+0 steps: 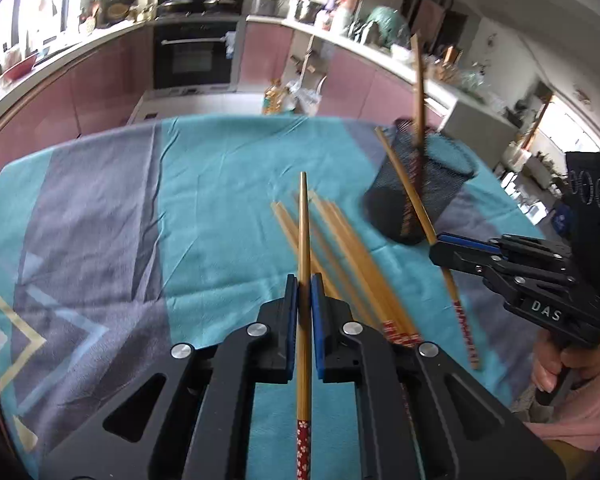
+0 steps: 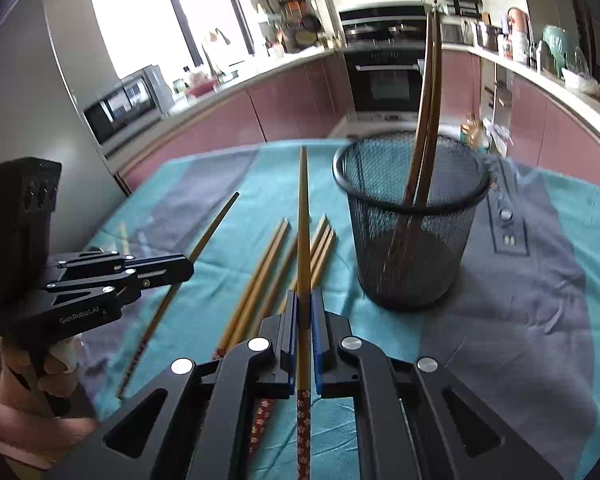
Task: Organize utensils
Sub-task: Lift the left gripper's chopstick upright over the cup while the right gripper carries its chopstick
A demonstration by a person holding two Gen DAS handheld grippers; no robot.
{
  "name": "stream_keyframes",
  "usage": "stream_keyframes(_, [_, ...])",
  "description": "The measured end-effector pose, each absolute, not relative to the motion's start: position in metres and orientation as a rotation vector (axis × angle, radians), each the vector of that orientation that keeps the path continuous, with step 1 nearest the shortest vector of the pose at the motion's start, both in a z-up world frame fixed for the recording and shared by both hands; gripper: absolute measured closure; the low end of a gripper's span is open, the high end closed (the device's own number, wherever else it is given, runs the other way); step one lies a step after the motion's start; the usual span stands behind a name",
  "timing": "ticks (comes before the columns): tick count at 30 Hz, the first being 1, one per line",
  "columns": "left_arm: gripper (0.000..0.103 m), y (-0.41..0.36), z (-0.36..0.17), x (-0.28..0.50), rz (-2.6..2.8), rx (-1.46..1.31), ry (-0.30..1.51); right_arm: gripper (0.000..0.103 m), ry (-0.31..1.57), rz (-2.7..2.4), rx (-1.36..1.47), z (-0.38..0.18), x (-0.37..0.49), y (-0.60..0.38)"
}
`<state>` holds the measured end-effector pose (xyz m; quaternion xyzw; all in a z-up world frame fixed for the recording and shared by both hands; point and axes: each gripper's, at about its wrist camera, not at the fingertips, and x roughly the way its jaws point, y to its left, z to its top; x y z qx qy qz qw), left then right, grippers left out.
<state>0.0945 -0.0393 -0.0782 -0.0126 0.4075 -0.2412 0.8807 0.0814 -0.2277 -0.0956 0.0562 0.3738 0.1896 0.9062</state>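
My left gripper [image 1: 305,280] is shut on a bamboo chopstick [image 1: 304,240] that points forward above the table. My right gripper [image 2: 305,294] is shut on another chopstick [image 2: 303,220], also pointing forward. Several loose chopsticks [image 1: 352,256] lie on the teal cloth between them; they show in the right wrist view [image 2: 268,268] too. A black mesh cup [image 2: 412,232] stands to the right of the pile with two chopsticks [image 2: 426,120] upright inside; it also shows in the left wrist view [image 1: 420,184]. The right gripper [image 1: 436,246] is near the cup's base. The left gripper [image 2: 190,266] shows at the left.
The table is covered by a teal and grey cloth [image 1: 140,208]. A grey panel with a knob [image 2: 508,224] lies on the table behind the cup. Kitchen counters and an oven [image 1: 196,52] stand beyond the table's far edge.
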Motion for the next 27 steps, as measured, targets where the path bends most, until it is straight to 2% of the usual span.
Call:
stream_keyframes(14, [0.096,-0.042,-0.006,0.070,-0.650,-0.093,0.702,0.097,0.622,0.416,0.174,-0.048,0.068,-0.254])
stream_keyframes(27, [0.096,-0.064,0.047,0.081,-0.710,-0.122,0.585,0.097,0.514,0.393,0.169,-0.012,0.072,-0.276])
